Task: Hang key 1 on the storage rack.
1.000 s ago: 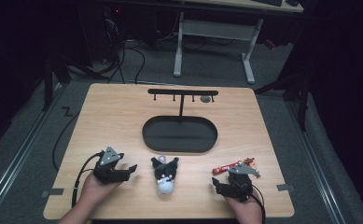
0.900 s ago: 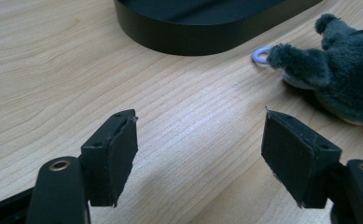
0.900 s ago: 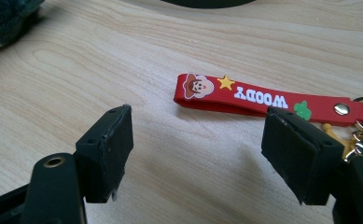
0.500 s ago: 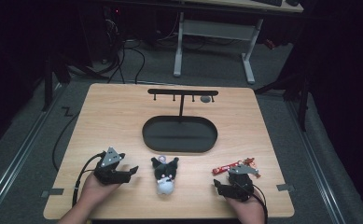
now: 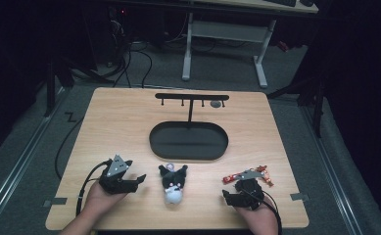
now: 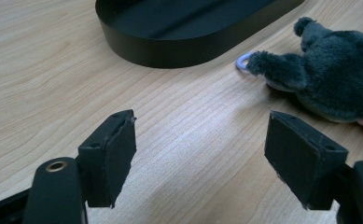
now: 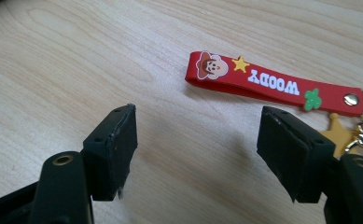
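The red Woody keychain strap point(image 7: 278, 85) lies flat on the tabletop point(image 5: 129, 127) at the near right, just beyond the right gripper point(image 7: 195, 154), whose jaws stand wide with only bare wood between them; its gold clasp sits beside the right-hand jaw. The jaws have just been closing a little. The left gripper point(image 6: 200, 158), jaws wide and empty, rests left of the black plush toy point(image 6: 328, 74), near the black oval tray point(image 5: 188, 147).
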`<state>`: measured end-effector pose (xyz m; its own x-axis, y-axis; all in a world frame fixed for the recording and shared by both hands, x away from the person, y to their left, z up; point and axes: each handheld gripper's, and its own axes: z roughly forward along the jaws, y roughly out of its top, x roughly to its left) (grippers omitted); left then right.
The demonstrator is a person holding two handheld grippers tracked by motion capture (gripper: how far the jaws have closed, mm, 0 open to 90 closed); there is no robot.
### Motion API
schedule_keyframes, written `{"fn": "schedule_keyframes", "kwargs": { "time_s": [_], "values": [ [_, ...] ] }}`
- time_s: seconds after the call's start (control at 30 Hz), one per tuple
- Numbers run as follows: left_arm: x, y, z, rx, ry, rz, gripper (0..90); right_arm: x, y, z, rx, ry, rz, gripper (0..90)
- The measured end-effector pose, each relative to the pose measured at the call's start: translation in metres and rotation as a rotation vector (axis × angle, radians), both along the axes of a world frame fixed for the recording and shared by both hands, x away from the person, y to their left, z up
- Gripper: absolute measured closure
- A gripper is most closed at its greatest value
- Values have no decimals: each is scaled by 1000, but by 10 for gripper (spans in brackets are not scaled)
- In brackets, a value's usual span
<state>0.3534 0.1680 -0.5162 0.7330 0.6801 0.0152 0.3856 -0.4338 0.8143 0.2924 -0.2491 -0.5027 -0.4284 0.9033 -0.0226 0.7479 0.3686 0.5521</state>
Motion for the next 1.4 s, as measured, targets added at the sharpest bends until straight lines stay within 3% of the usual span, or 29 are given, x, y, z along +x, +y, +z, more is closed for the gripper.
{"fn": "schedule_keyframes", "kwargs": {
  "time_s": [0.37, 0.6, 0.77, 0.97, 1.27, 1.4],
  "values": [
    [3, 0, 1, -11, 10, -11, 283, 3, -1, 16, -54, 57, 13, 304],
    [1, -3, 2, -6, 4, -19, 300, -1, 2, 21, -114, 85, 42, 300],
    [1, -6, 2, 6, -15, -25, 285, -5, 0, 24, -107, 74, 42, 299],
    [1, -6, 2, -3, -14, -46, 283, -13, -17, 25, -95, 64, -2, 297],
    [0, -6, 1, 7, -11, -44, 285, -16, -37, 25, -136, 120, -29, 311],
    [1, -4, 0, 10, -4, -38, 286, -6, -49, 32, -140, 197, -48, 388]
  ]
}}
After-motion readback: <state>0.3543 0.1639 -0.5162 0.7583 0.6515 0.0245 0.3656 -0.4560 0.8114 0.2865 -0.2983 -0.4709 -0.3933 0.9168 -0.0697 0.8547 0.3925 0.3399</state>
